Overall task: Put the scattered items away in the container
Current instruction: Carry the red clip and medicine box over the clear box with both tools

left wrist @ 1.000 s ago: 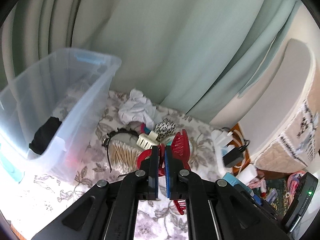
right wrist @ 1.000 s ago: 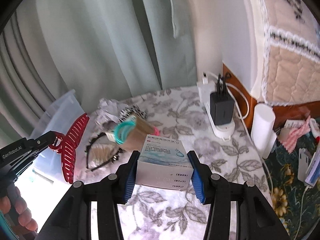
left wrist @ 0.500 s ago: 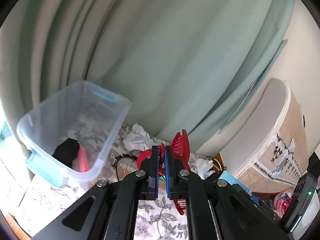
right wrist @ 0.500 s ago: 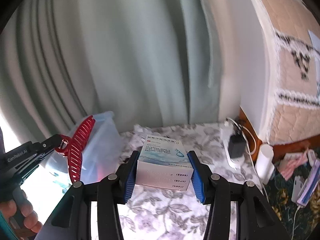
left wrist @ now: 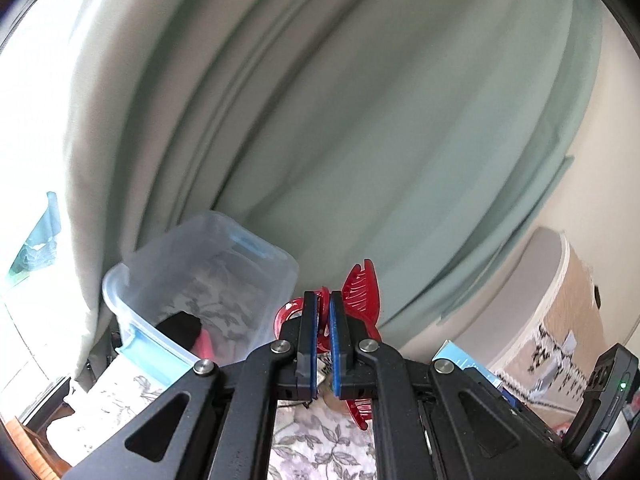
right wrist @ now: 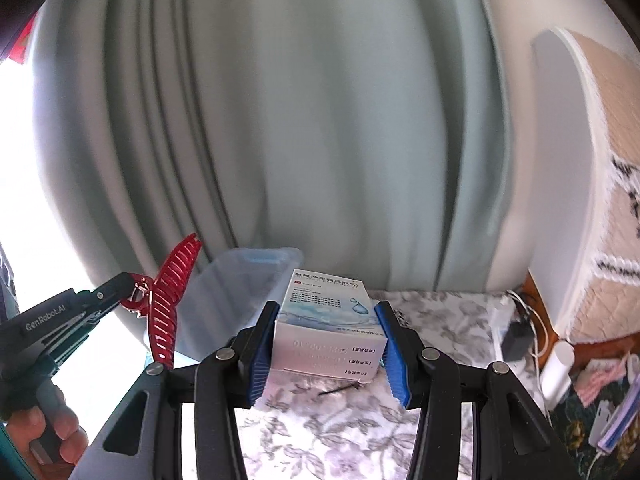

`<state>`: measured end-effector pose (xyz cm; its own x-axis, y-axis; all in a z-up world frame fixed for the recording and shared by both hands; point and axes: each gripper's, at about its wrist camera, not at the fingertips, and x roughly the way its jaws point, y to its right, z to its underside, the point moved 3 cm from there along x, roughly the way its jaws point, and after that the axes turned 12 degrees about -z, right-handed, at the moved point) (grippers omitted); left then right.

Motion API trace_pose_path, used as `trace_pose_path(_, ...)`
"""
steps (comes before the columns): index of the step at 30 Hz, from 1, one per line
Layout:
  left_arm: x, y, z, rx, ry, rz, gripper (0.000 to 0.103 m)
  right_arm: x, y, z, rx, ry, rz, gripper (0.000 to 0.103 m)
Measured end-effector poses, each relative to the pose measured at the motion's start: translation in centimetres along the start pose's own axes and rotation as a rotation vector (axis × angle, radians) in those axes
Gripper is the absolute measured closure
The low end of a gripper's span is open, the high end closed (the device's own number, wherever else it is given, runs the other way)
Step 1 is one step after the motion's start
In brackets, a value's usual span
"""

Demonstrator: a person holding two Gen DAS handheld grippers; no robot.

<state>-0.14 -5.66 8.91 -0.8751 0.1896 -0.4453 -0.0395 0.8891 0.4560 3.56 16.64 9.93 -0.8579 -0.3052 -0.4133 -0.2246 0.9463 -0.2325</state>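
Observation:
My left gripper [left wrist: 323,304] is shut on a red hair claw clip [left wrist: 362,300], held in the air to the right of a clear plastic bin [left wrist: 208,280]. The bin holds a black item [left wrist: 180,326] and a pink one [left wrist: 204,344]. In the right wrist view my right gripper [right wrist: 326,320] is shut on a white and blue box [right wrist: 326,320], lifted above the floral tablecloth [right wrist: 328,432]. The left gripper [right wrist: 128,288] with the clip [right wrist: 168,304] shows there at the left, in front of the bin [right wrist: 240,292].
Pale green curtains [right wrist: 300,120] hang behind the table. A charger and power strip [right wrist: 516,332] lie at the table's right edge, beside a white cylinder [right wrist: 558,372]. A padded headboard [right wrist: 592,200] stands on the right. A person's fingers [right wrist: 52,428] hold the left gripper's handle.
Both grippers have risen and tilted upward with their loads, so the bin and table now sit lower in both views. The scattered items on the cloth have dropped out of sight.

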Motion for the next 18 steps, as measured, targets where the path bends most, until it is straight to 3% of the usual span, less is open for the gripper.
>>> trace_pose_path(8, -1.5, -3.5, -1.5, -0.063, 0.058, -0.039, 0.098, 2.0, -4.5, -1.0, -0.081, -0.003, -0.077, 0.052)
trace_pose_path(18, -0.7, -6.9, -1.6, -0.123, 0.067, -0.074, 0.098, 5.7, -7.8, 0.0, -0.146, -0.061, -0.142, 0.052)
